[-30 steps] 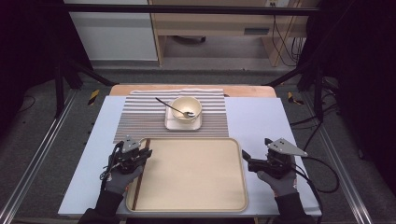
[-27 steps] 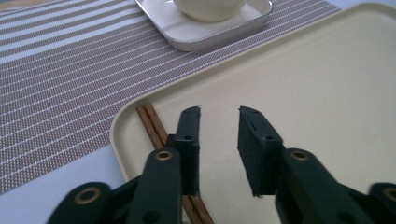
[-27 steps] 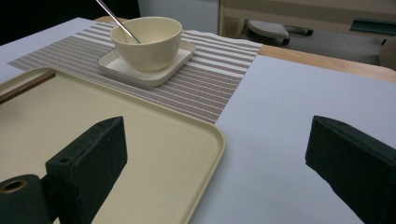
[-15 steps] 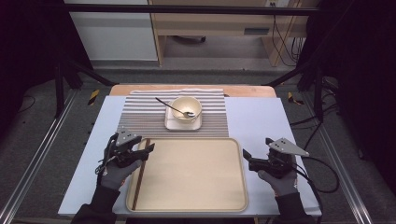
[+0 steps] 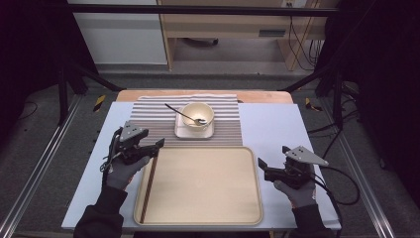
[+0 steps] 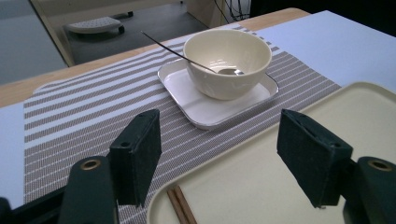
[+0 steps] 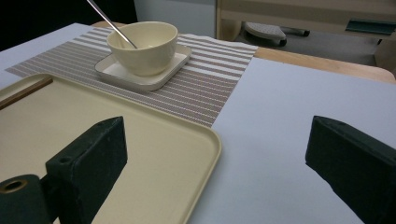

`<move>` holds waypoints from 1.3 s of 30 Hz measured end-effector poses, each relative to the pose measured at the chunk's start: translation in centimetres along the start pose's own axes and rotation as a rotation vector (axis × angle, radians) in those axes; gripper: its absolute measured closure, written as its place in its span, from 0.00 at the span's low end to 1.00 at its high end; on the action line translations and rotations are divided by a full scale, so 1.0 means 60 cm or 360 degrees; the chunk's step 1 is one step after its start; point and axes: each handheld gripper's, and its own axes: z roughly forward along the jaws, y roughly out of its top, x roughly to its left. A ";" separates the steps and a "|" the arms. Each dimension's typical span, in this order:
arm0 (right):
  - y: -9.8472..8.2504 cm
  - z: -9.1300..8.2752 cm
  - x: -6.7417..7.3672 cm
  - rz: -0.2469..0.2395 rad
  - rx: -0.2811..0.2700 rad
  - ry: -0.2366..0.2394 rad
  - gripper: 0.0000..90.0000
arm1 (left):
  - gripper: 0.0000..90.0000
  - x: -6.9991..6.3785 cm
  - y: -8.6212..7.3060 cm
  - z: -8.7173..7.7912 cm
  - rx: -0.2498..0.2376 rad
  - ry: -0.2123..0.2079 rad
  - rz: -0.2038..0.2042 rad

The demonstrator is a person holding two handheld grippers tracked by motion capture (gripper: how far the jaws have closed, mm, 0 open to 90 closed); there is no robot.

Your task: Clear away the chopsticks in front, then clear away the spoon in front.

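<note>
My left tongs (image 5: 159,143) have just been opening with nothing between them above the chopsticks (image 5: 147,184) lying in the tray (image 5: 208,218), right tongs (image 5: 261,165) released too, so I judge the bowl (image 5: 197,115) comes next

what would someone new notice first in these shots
A big beige tray takes up the near middle of the table, with brown chopsticks lying along its left edge. Behind it, on a striped placemat, a cream bowl with a spoon sits on a white square plate.
</note>
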 end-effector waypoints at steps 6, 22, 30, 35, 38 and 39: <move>0.000 0.000 -0.001 -0.0001 -0.0001 -0.0005 0.06 | 0.32 0.011 0.014 0.025 -0.0011 0.0014 -0.0028; -0.002 0.002 0.000 -0.0010 0.0014 -0.0007 0.06 | 0.29 0.034 0.045 0.099 -0.0011 0.0050 -0.0063; -0.003 0.004 0.000 -0.0010 0.0022 -0.0001 0.06 | 0.28 0.038 0.054 0.137 0.0013 0.0070 -0.0065; -0.003 0.004 0.000 -0.0003 0.0018 0.0003 0.06 | 0.28 0.039 0.054 0.163 0.0035 0.0078 -0.0073; -0.003 0.004 0.000 -0.0012 0.0024 0.0001 0.06 | 0.28 0.041 0.055 0.174 0.0038 0.0082 -0.0083; -0.004 0.004 0.000 -0.0007 0.0026 -0.0001 0.06 | 0.28 0.043 0.056 0.180 0.0038 0.0090 -0.0090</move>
